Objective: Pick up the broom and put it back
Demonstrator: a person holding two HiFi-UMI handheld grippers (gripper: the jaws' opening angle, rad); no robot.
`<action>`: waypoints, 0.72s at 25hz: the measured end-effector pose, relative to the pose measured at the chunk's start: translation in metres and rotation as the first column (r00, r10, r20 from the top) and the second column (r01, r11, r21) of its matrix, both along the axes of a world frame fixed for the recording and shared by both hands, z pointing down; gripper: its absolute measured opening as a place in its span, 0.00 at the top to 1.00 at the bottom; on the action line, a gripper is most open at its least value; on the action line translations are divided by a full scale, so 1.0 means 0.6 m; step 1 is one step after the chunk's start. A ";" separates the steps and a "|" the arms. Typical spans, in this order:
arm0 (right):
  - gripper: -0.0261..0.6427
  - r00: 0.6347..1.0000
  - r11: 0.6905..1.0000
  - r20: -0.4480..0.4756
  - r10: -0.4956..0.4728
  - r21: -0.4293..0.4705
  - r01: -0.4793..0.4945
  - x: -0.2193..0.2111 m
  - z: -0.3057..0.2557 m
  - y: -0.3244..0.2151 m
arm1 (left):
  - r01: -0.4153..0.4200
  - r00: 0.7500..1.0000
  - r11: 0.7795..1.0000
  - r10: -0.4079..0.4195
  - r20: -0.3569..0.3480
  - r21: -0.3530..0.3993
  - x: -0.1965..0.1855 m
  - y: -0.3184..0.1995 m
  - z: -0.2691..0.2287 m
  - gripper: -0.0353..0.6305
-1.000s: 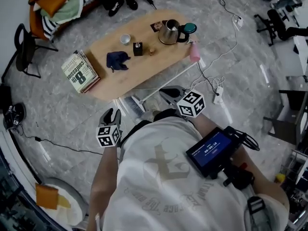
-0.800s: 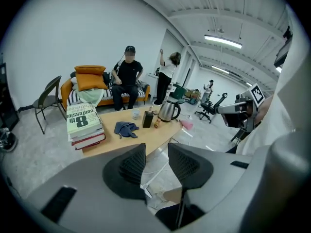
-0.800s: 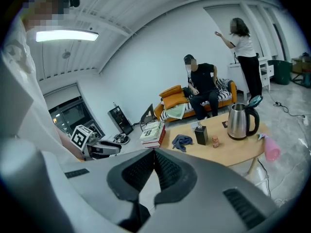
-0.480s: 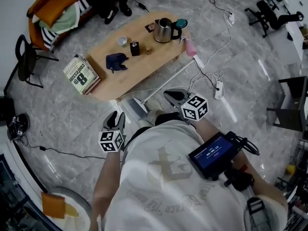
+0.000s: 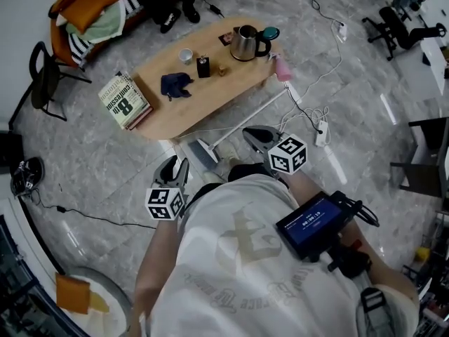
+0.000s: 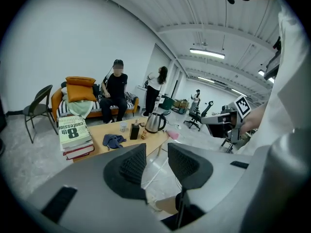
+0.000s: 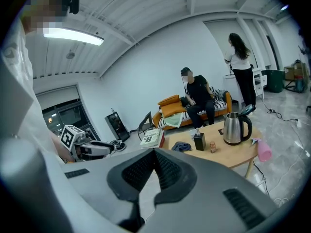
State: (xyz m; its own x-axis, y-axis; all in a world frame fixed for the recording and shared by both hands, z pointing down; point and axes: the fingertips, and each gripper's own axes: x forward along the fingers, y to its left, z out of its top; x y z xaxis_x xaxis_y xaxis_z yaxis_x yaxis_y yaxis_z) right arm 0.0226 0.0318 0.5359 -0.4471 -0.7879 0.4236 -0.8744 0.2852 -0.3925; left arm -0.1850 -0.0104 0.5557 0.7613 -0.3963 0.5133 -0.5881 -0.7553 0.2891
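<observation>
The broom (image 5: pixel 252 114) lies on the floor along the near edge of the oval wooden table (image 5: pixel 231 83). Its brush head (image 5: pixel 200 153) points toward me and its pink handle end (image 5: pixel 283 69) sits by the table's right end. My left gripper (image 5: pixel 172 170) hovers just left of the brush head, open and empty; in the left gripper view the white broom handle (image 6: pixel 155 171) shows through the gap. My right gripper (image 5: pixel 258 137) hangs above the floor just right of the handle, apart from it, jaws shut with nothing between them. The pink end (image 7: pixel 264 151) shows in the right gripper view.
On the table are a stack of books (image 5: pixel 125 100), a blue cloth (image 5: pixel 175 85), a kettle (image 5: pixel 245 42) and small items. A power strip with cables (image 5: pixel 321 133) lies right of the broom. A black chair (image 5: pixel 42 76) and an orange sofa (image 5: pixel 84 9) stand at the far left.
Both grippers have risen a little and edged toward the table. Their jaws look the same as before, and the broom has not moved.
</observation>
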 end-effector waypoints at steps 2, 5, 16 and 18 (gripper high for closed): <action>0.94 1.000 1.000 0.004 0.001 0.014 -0.001 -0.003 -0.005 -0.009 | -0.006 1.000 1.000 0.006 -0.008 0.012 0.001 -0.007 -0.008 0.73; 0.94 1.000 0.999 0.021 -0.006 0.035 0.005 -0.009 -0.007 -0.024 | -0.003 1.000 0.999 0.003 0.000 0.039 0.004 -0.025 -0.010 0.81; 0.94 1.000 0.998 0.013 0.016 0.061 -0.017 0.000 -0.021 -0.002 | -0.056 0.998 0.996 0.058 -0.027 0.064 0.038 -0.015 -0.029 0.93; 0.94 1.000 0.998 0.012 0.019 0.063 -0.020 0.001 -0.022 0.001 | -0.067 0.997 0.996 0.069 -0.033 0.062 0.044 -0.016 -0.029 0.93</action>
State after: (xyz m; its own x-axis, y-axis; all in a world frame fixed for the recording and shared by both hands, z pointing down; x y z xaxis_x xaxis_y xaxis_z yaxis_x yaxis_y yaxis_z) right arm 0.0234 0.0323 0.5229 -0.4356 -0.8217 0.3676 -0.8758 0.2925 -0.3840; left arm -0.1586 -0.0199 0.5381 0.8047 -0.3727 0.4622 -0.5251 -0.8100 0.2610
